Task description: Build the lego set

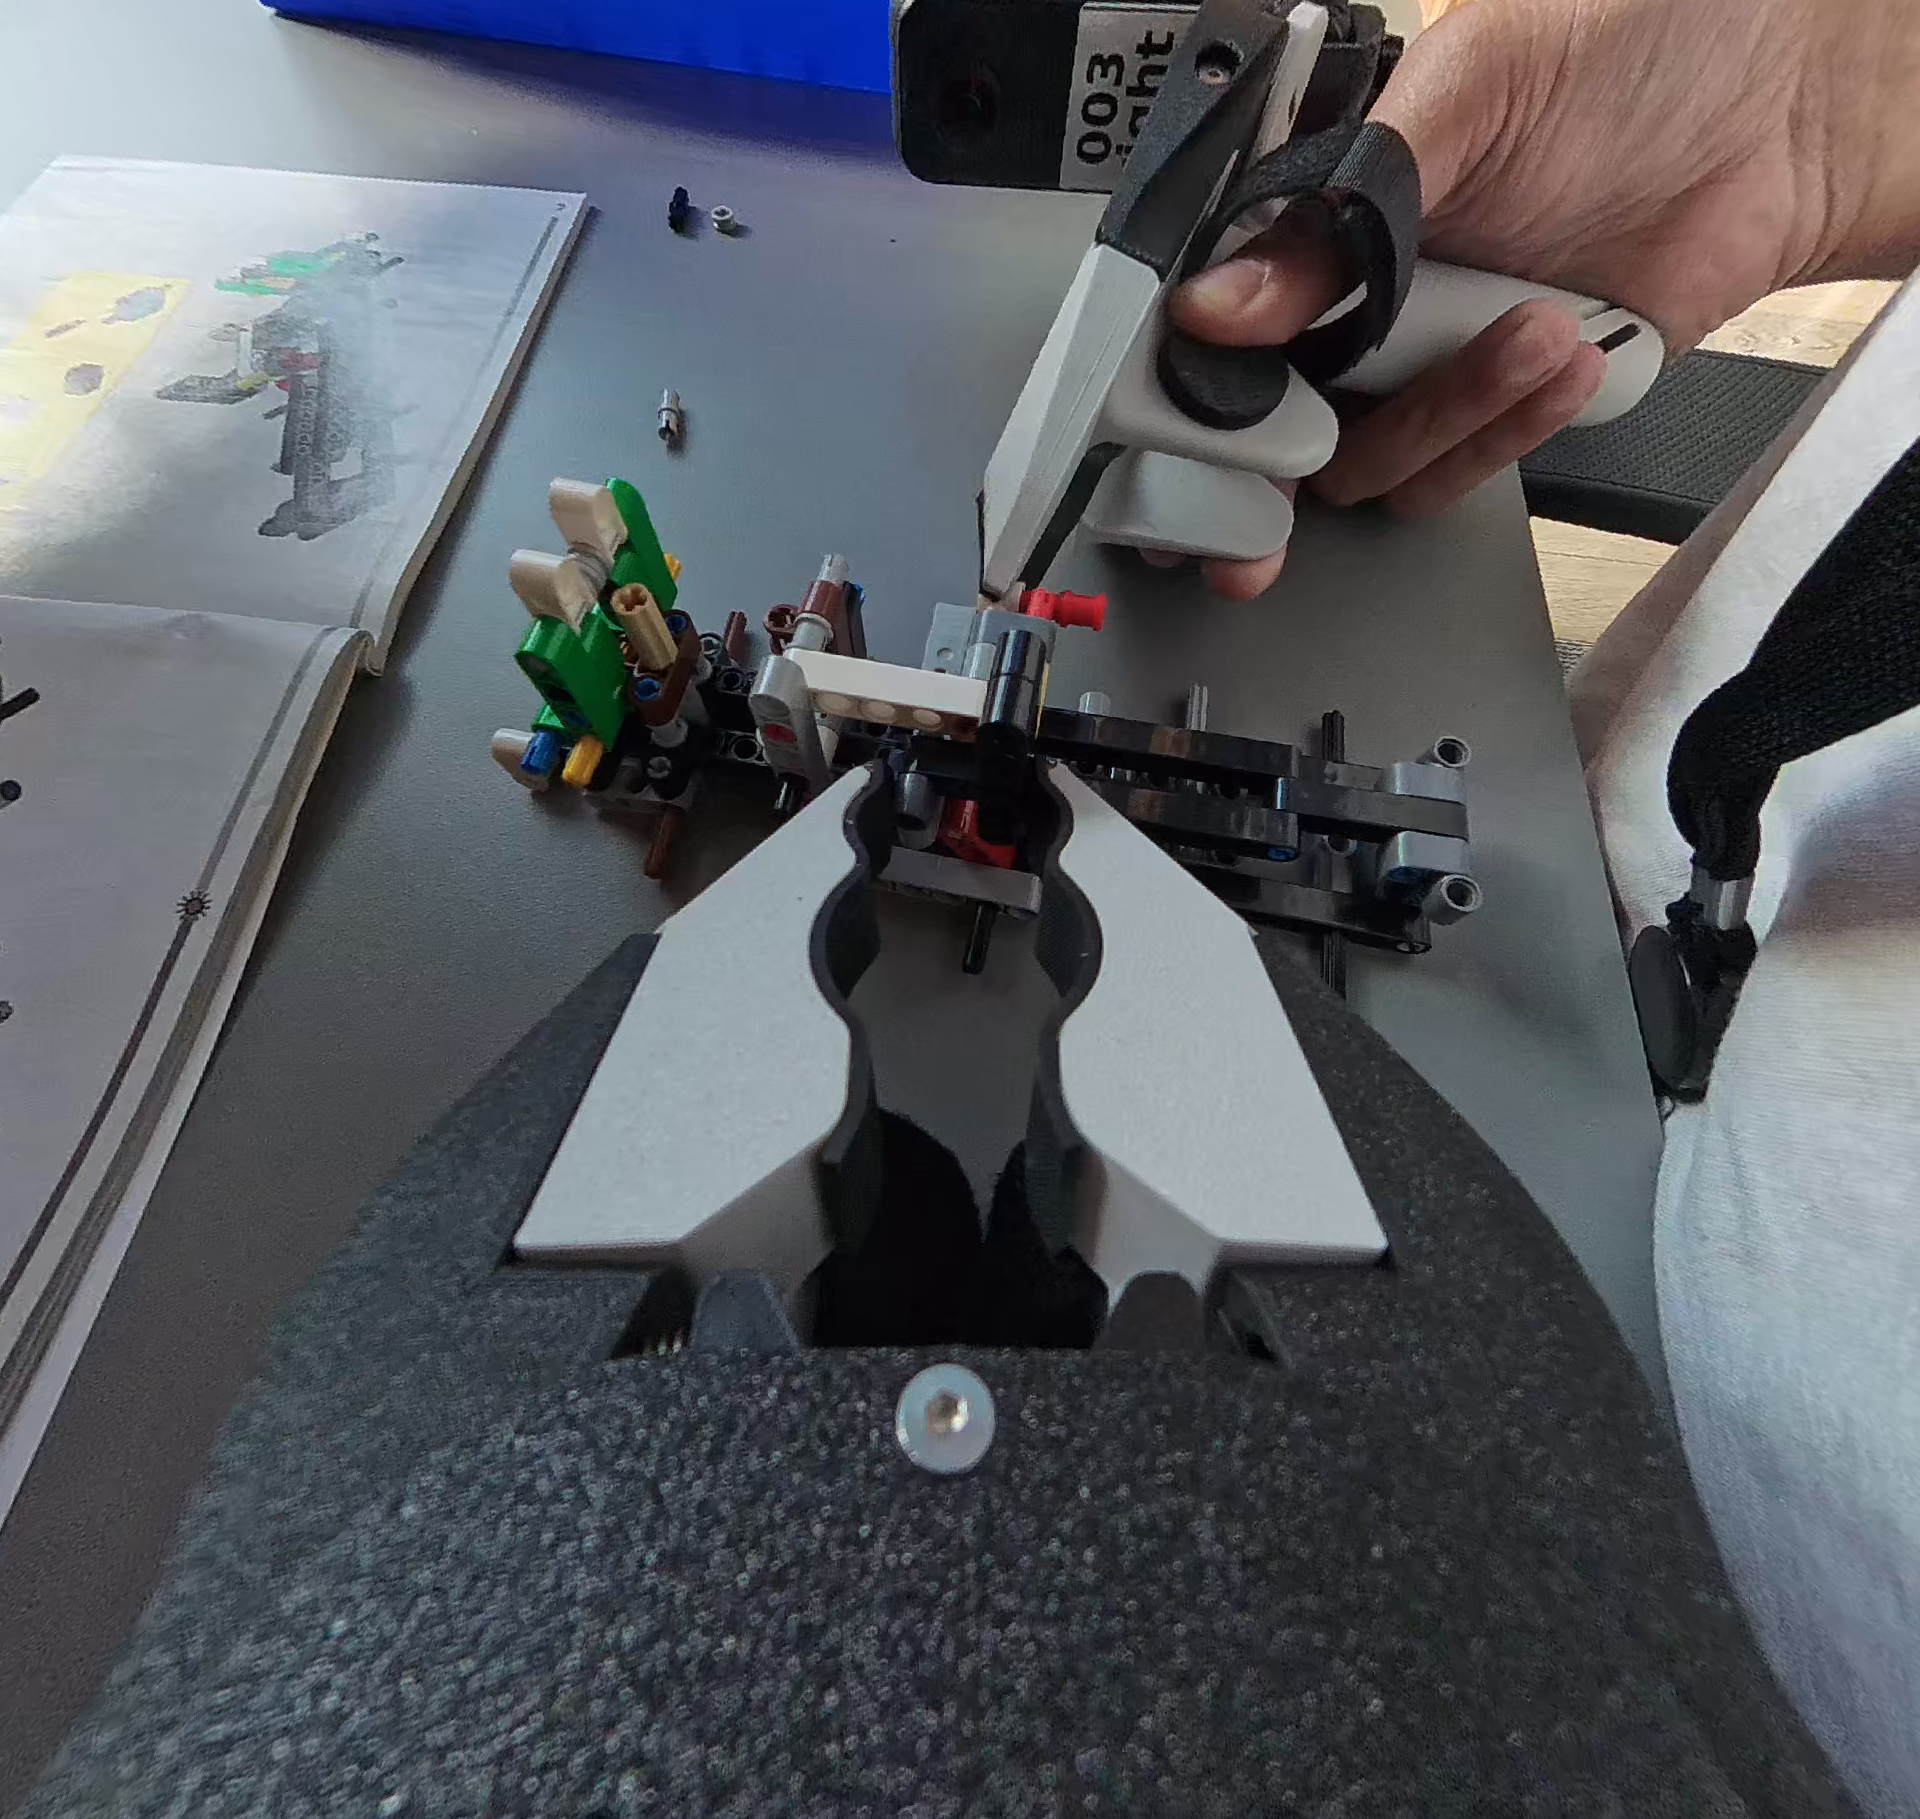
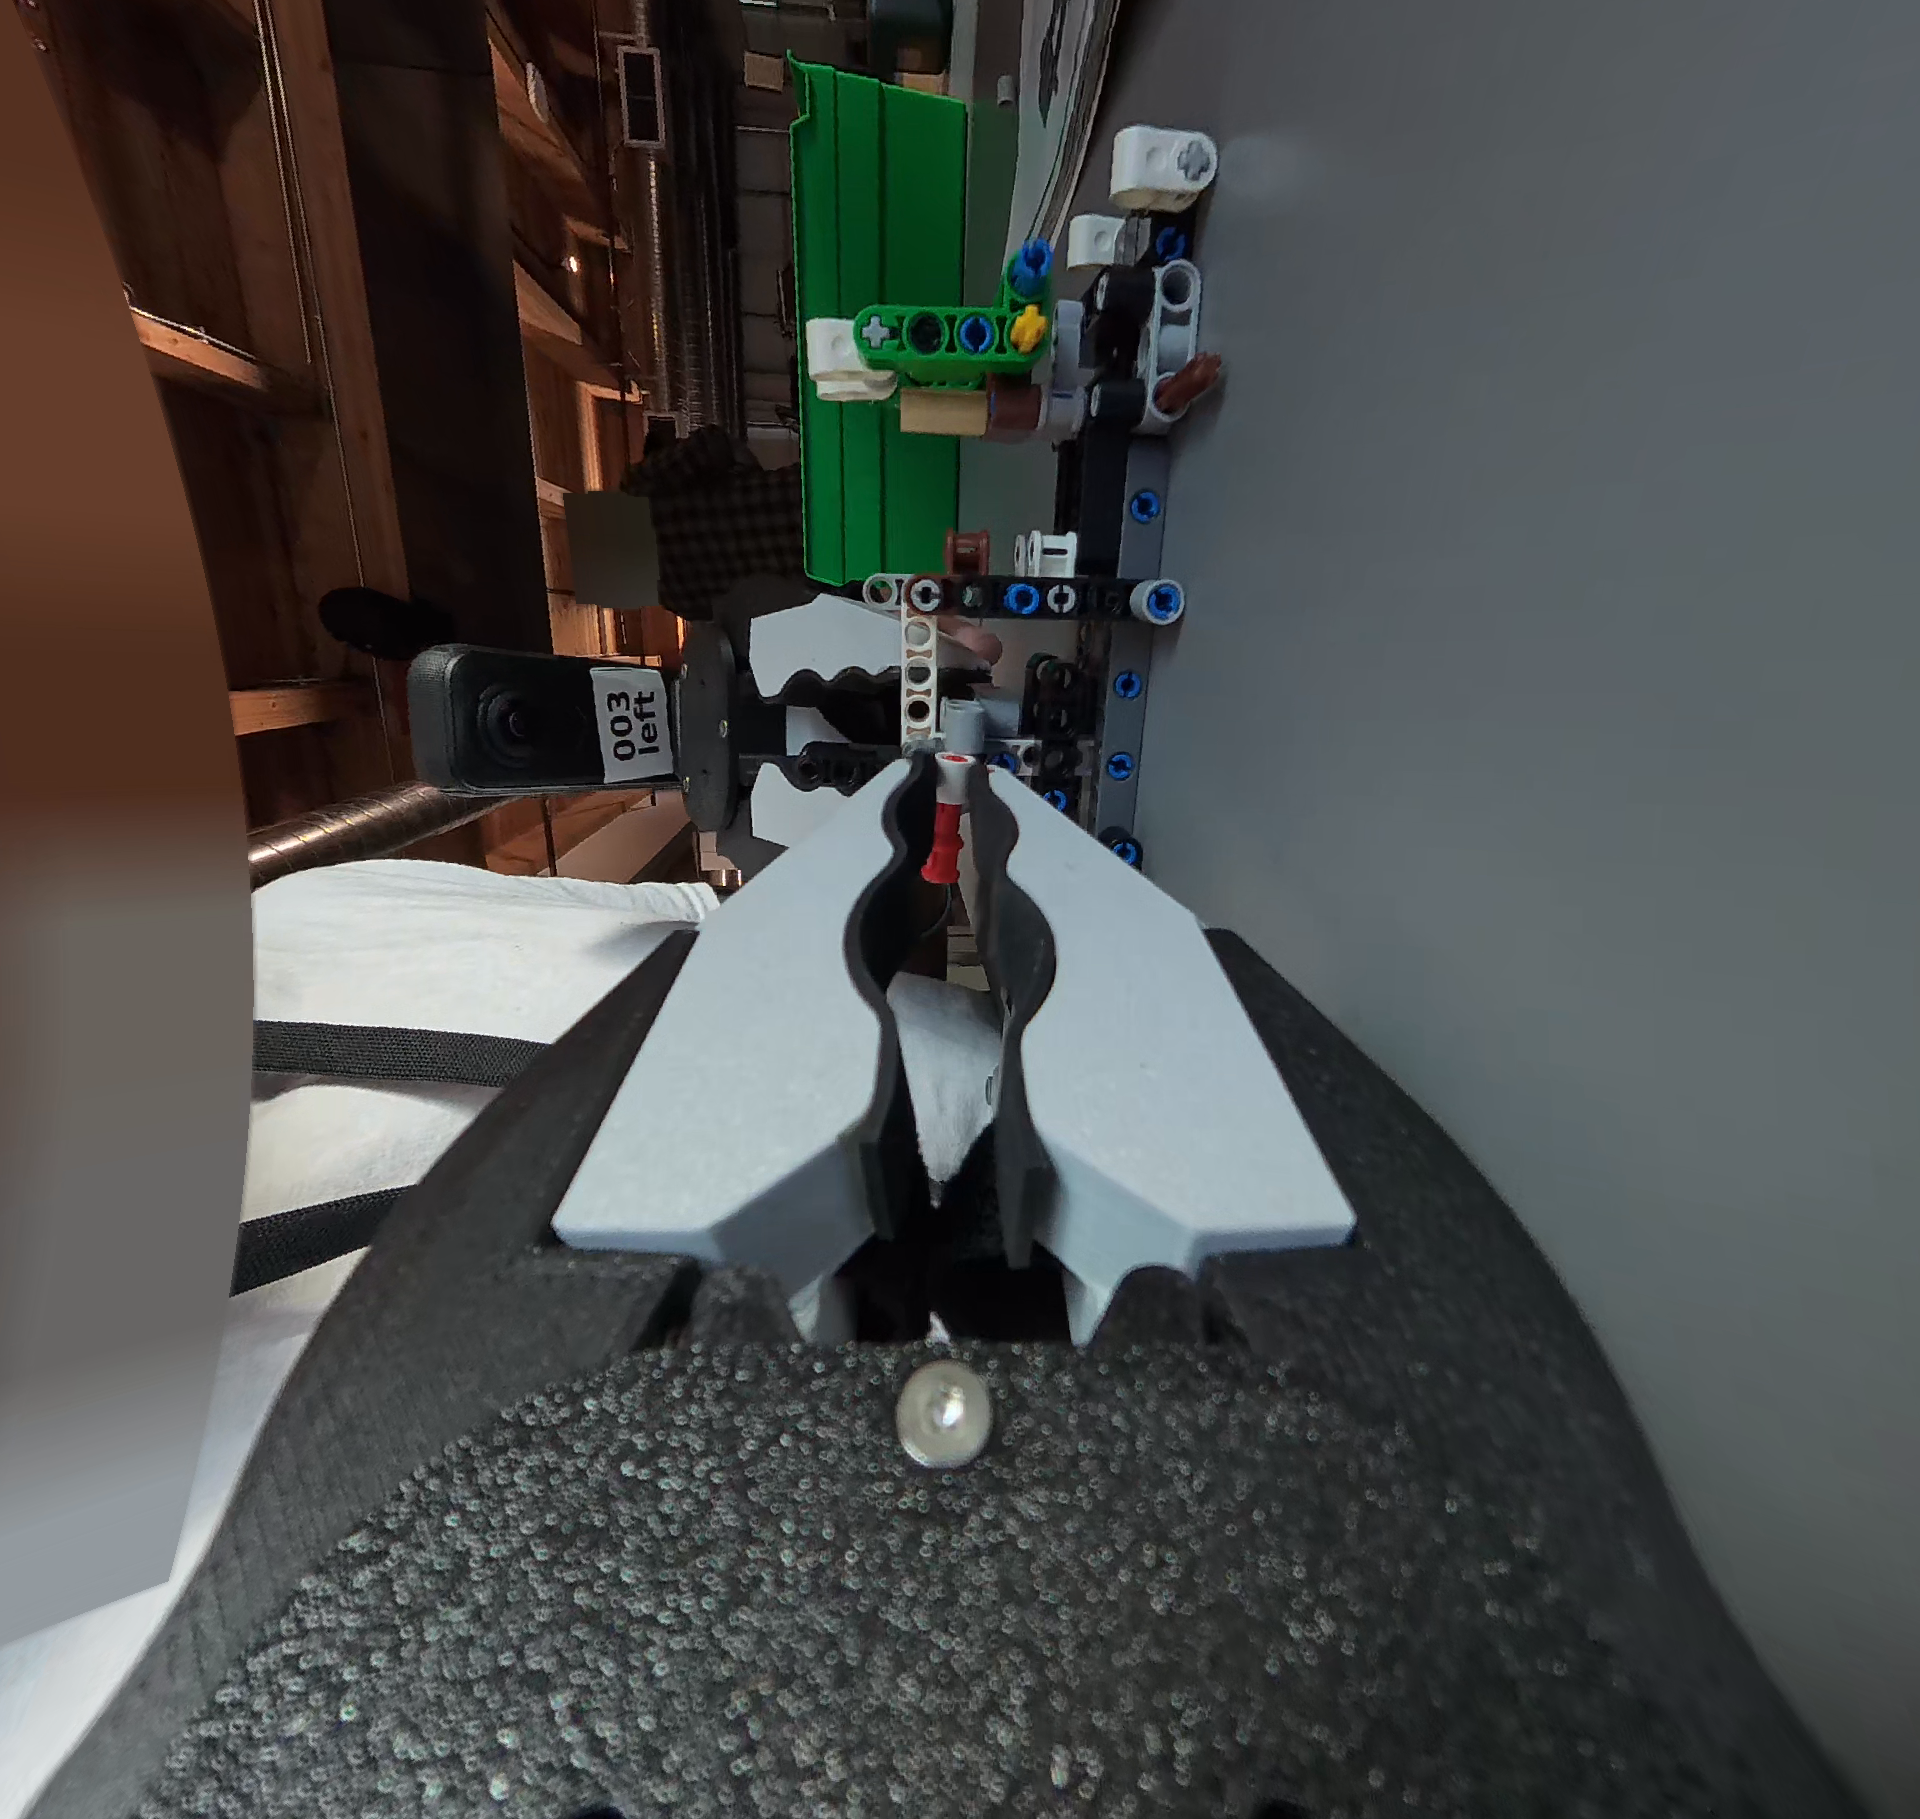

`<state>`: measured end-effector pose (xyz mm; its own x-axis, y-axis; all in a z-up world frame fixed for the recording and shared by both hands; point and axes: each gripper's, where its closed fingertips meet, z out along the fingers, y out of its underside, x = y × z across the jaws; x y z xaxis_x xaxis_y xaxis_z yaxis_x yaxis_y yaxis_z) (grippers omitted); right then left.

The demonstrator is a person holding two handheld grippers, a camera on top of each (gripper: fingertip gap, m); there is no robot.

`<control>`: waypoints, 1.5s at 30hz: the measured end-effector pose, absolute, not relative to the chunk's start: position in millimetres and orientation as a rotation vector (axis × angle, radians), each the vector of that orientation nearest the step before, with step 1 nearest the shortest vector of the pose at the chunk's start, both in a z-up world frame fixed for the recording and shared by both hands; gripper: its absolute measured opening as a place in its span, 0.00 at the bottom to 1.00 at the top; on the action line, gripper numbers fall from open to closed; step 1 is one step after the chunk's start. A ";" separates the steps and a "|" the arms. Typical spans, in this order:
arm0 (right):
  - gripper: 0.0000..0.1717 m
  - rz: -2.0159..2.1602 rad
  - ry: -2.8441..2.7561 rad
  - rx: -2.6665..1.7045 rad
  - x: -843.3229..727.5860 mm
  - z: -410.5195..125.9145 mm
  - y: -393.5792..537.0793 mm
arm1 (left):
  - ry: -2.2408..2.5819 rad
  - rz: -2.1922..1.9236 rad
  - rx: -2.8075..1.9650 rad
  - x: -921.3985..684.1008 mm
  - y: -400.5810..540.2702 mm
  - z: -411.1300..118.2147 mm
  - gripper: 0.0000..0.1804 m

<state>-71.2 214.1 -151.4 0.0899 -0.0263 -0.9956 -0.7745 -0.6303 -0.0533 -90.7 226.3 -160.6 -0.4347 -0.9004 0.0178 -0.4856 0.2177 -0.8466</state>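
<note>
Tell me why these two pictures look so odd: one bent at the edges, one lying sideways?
Left wrist view: wide-angle lens bows the booklet and table edge; soft glare whitens its pages. Right wrist view: camera rolled sideways, so the grey table stands upright; a smooth blur patch covers the left edge.

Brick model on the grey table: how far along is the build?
Mostly built: the brick model has its long black frame and green end joined. In hand: left gripper clamps its middle; right gripper holds a red pin at it. Left: loose pins remain.
</note>
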 end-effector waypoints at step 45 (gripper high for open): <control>0.03 1.423 0.277 -2.032 -80.5 -154.5 202.3 | 2.214 -1.298 -1.165 -97.1 220.0 -161.5 0.13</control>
<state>-80.5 202.3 -154.5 0.3935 0.1804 -0.9015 -0.5058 -0.7763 -0.3761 -97.1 220.0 -161.5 -0.6153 -0.7788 0.1218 -0.4866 0.2537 -0.8360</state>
